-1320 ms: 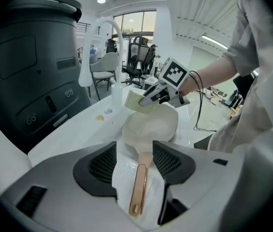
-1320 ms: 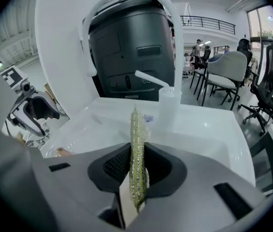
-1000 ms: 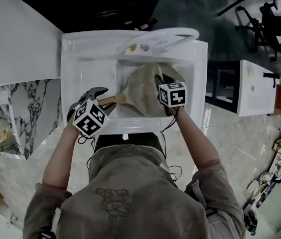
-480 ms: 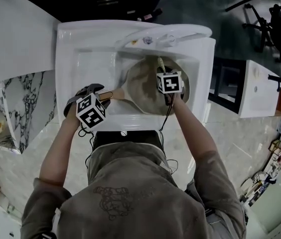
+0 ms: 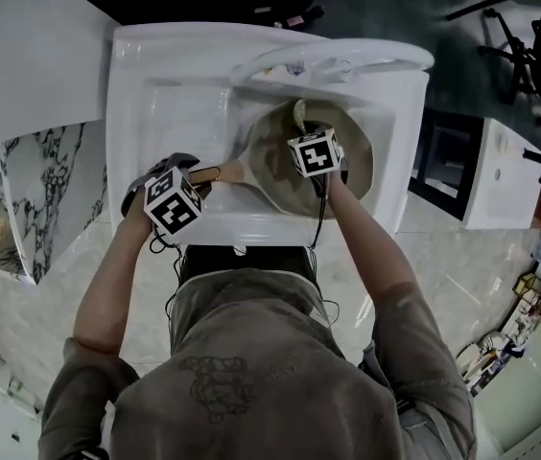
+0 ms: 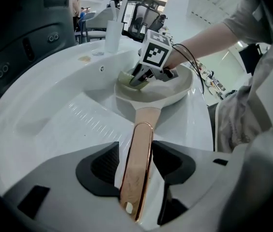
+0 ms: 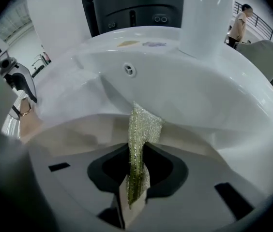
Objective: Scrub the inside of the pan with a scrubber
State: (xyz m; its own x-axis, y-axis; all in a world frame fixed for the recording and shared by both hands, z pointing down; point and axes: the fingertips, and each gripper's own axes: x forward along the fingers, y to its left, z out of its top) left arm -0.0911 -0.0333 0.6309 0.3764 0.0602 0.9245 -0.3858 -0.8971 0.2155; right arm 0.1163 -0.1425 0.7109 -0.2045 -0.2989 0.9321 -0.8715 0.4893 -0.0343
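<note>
Inside the round beige pan (image 5: 269, 166) sits a glittery mesh scrubber (image 7: 141, 124).

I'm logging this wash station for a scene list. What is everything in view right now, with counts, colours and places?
sink: one, white, in front of the person
faucet: one, white, at the sink's far edge
pan: one, beige with a copper-toned handle, in the basin
scrubber: one, yellow-green, inside the pan
marble counter: one, white with grey veins, left of the sink
left gripper: one, grey, shut on the pan's handle
right gripper: one, grey, shut on the scrubber
arms: two, bare, reaching to the grippers
</note>
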